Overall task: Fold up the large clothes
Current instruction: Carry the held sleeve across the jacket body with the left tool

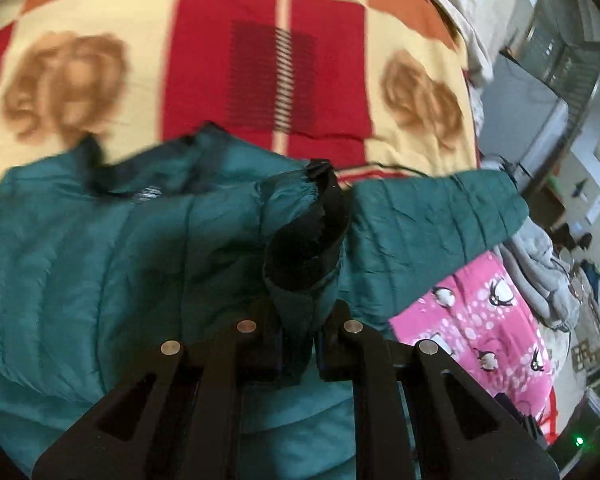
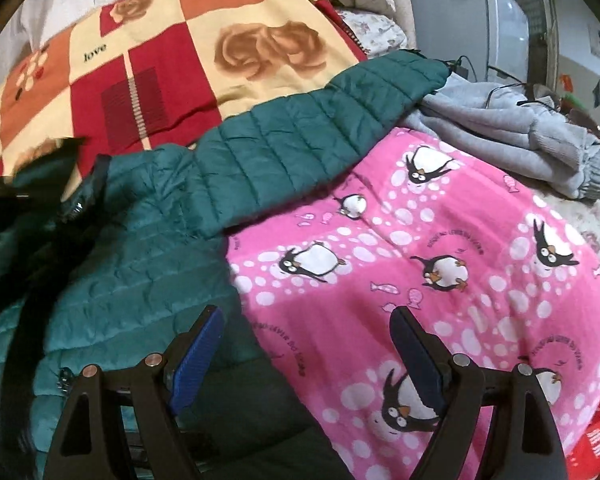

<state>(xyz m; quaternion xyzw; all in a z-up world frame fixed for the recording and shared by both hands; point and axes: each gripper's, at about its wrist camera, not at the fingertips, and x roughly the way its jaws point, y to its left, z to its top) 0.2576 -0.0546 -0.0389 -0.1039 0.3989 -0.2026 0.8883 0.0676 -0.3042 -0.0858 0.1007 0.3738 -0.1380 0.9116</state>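
Observation:
A teal quilted puffer jacket (image 1: 100, 264) lies spread on the bed. My left gripper (image 1: 300, 320) is shut on the end of one sleeve, whose black-lined cuff (image 1: 312, 240) stands up between the fingers above the jacket body. The other sleeve (image 1: 440, 216) stretches to the right. In the right wrist view the jacket (image 2: 140, 248) lies at the left and that sleeve (image 2: 320, 120) runs up to the right. My right gripper (image 2: 306, 316) is open and empty, hovering over the jacket's right edge and the pink blanket.
A red, cream and orange rose-patterned blanket (image 2: 188, 52) covers the far side of the bed. A pink penguin blanket (image 2: 440, 260) covers the near right. Folded grey clothes (image 2: 520, 140) lie at the far right. Room furniture and cables stand beyond the bed's right edge.

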